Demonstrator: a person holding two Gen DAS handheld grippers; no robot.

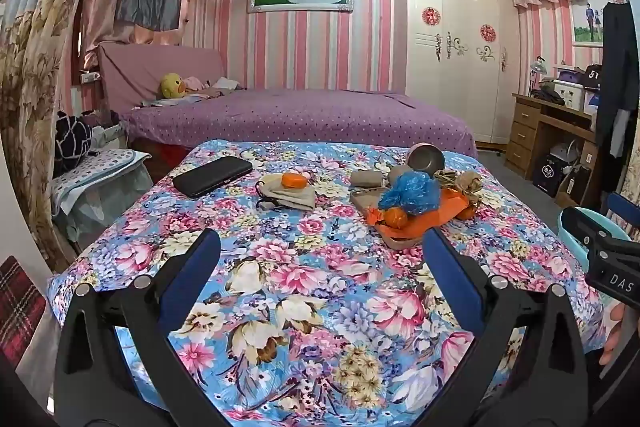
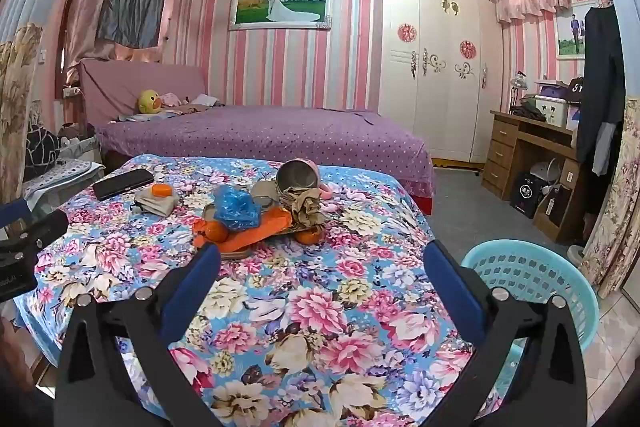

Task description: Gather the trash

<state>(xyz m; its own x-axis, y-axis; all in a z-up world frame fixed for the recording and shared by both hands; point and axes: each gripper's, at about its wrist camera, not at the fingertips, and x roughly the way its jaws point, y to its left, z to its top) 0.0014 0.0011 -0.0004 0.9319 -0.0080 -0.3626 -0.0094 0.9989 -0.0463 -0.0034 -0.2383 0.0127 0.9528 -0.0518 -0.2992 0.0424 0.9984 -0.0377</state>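
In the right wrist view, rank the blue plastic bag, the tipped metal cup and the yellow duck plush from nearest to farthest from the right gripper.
1. Blue plastic bag: nearest the right gripper, on the clutter pile, ahead and slightly left.
2. Metal cup: on its side just behind the pile, near centre.
3. Yellow duck plush: farthest, on the purple bed, back left.

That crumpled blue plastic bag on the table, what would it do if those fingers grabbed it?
The blue plastic bag looks thin and crinkled, so it would probably squash flat and hang limp. It seems very light, likely lifting easily. Since it rests on the orange wrapper, a shiny film, it may slide or drag that along.
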